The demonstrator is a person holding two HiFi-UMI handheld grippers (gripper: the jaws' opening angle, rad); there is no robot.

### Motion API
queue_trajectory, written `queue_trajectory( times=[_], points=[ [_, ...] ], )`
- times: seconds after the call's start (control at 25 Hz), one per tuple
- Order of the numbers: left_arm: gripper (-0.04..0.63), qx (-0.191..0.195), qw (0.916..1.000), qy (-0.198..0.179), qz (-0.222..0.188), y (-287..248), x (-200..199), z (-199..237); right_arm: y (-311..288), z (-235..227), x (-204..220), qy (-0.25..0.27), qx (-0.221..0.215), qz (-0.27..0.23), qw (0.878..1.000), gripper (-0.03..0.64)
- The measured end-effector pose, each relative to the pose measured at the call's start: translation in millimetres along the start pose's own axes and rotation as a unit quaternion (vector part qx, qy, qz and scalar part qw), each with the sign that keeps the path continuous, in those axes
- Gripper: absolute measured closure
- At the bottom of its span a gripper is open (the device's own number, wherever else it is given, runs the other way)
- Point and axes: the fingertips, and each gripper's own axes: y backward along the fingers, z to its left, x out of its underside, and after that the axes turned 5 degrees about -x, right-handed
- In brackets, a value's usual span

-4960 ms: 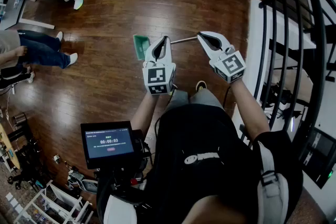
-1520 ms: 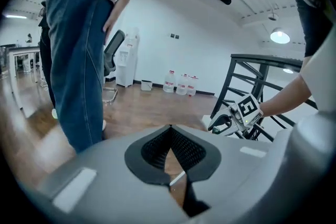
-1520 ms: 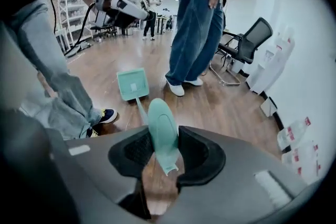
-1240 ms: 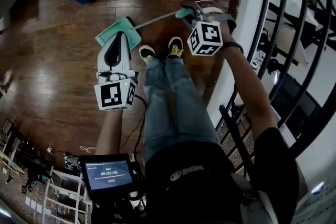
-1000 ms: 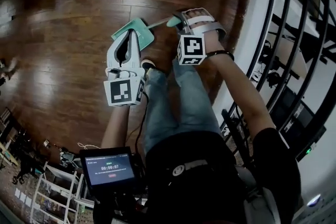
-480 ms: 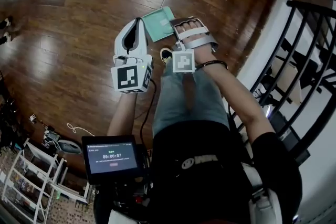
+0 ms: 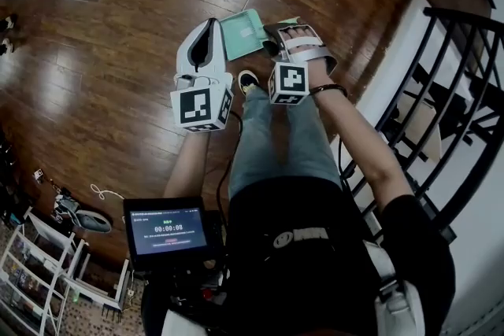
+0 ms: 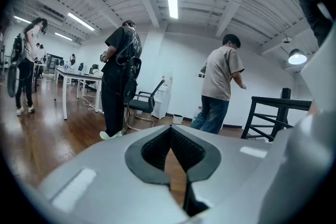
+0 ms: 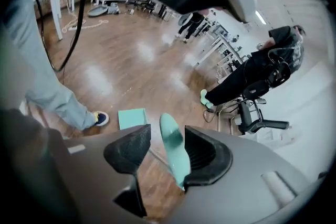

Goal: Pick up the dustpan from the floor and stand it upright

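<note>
Person is standing over the mint-green dustpan, holding a tool in each hand. The dustpan's pan is lying flat on the wood floor. Its handle is rising off the floor away from the pan and running up into the right tool. The right tool's jaws are opening. The handle is sitting between them, leaning on one pad, with a clear gap showing to the other pad, so nothing is pinching it. This tool is pointing steeply down, just beside the pan on the railing side.

The left tool is hanging just beside the dustpan on the opposite side, not touching it. Its jaws are meeting at the tips, with nothing between them, and it is pointing nearly level across the room.

The person's shoe is resting just beside the dustpan, on the side nearest the person. A black railing is running well apart from the dustpan, past the right tool. A small screen is glowing in front of the person's body, well apart from the dustpan.

Far across the room from the dustpan, someone in black and someone in a beige top are standing. An office chair is sitting between them, and a white worktop is standing off to one side.
</note>
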Motion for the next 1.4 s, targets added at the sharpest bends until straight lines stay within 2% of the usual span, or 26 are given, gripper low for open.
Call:
queue_trajectory(
  times=[0.12,0.2,0.28,0.32,0.4,0.48,0.56,0.6,0.64,0.68,0.72,0.76,0.84,1.04,1.16,1.4],
  points=[
    [0.575,0.009,0.9999,-0.013,-0.002,6.1,-10.6,-5.9,28.8,-14.2,-7.7,-0.062,0.013,-0.052,0.997,0.408],
    [0.575,0.015,0.9997,-0.021,-0.002,10.0,-18.5,-11.9,54.5,-29.8,-11.7,-0.111,0.030,-0.091,0.989,0.408],
    [0.575,0.018,0.9995,-0.024,0.000,15.3,-26.4,-19.7,89.6,-49.4,-18.7,-0.173,0.045,-0.148,0.973,0.411],
    [0.575,0.020,0.9995,-0.026,0.001,18.7,-30.4,-24.4,110.8,-60.2,-23.4,-0.209,0.051,-0.185,0.959,0.425],
    [0.575,0.023,0.9992,-0.033,0.002,26.4,-40.6,-35.2,159.0,-83.8,-33.8,-0.279,0.061,-0.272,0.919,0.449],
    [0.575,0.028,0.9989,-0.037,-0.004,37.9,-56.4,-45.2,212.3,-106.6,-43.3,-0.342,0.079,-0.358,0.865,0.474],
    [0.575,0.033,0.9987,-0.036,-0.013,54.2,-75.4,-54.7,261.2,-121.2,-47.4,-0.395,0.098,-0.422,0.810,0.495],
    [0.575,0.036,0.9985,-0.036,-0.019,58.9,-85.2,-60.2,277.7,-126.6,-44.3,-0.412,0.109,-0.441,0.790,0.504],
    [0.575,0.040,0.9982,-0.037,-0.025,59.8,-94.4,-66.7,287.3,-130.8,-38.1,-0.423,0.119,-0.453,0.776,0.524],
    [0.575,0.044,0.9978,-0.039,-0.030,58.5,-101.6,-74.0,290.4,-132.9,-30.2,-0.430,0.129,-0.456,0.768,0.555],
    [0.575,0.048,0.9975,-0.040,-0.033,56.9,-105.8,-81.3,288.2,-131.5,-21.8,-0.439,0.136,-0.451,0.765,0.603],
    [0.575,0.052,0.9972,-0.041,-0.034,55.5,-107.7,-87.9,282.2,-127.5,-13.9,-0.450,0.141,-0.441,0.764,0.612],
    [0.575,0.061,0.9963,-0.048,-0.039,50.3,-111.4,-98.0,269.6,-122.2,-3.2,-0.468,0.145,-0.429,0.759,0.612],
    [0.575,0.068,0.9943,-0.074,-0.037,45.7,-115.1,-110.5,268.8,-123.0,1.2,-0.490,0.153,-0.444,0.735,0.613],
    [0.575,0.064,0.9941,-0.079,-0.037,43.6,-120.2,-111.4,273.5,-131.3,-3.6,-0.485,0.154,-0.453,0.733,0.614],
    [0.575,0.068,0.9927,-0.080,-0.060,32.6,-133.0,-119.7,283.0,-147.4,-0.1,-0.473,0.158,-0.453,0.739,0.614]
  ],
)
